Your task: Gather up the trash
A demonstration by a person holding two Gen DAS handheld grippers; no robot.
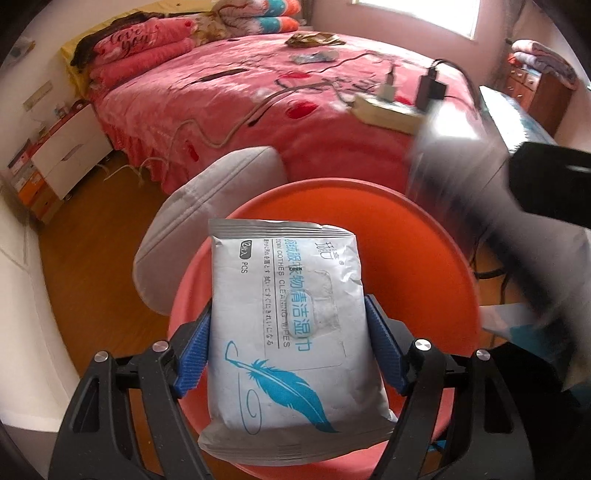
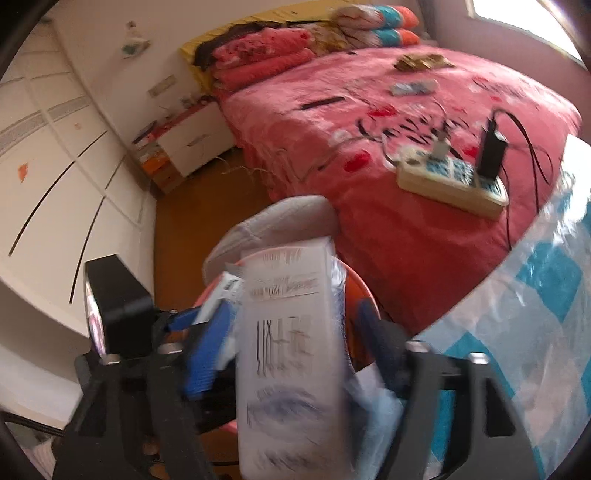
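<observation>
Two claws, each carrying trash above the orange basin

The left claw (image 1: 288, 354) clamped the wipes packet (image 1: 284, 314) over the orange basin (image 1: 424, 258), ready to drop; the right claw (image 2: 291, 350) gripped a blurred white packet (image 2: 291, 350) alongside.

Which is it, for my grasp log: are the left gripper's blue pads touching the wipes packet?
Touching. In the left wrist view both blue pads press flat against the sides of the wipes packet, no gap on either side, so the left gripper holds it above the orange basin.

Bright daylight from the window (image 1: 413, 16); right wrist view motion-blurred, fisheye edges warped.
</observation>
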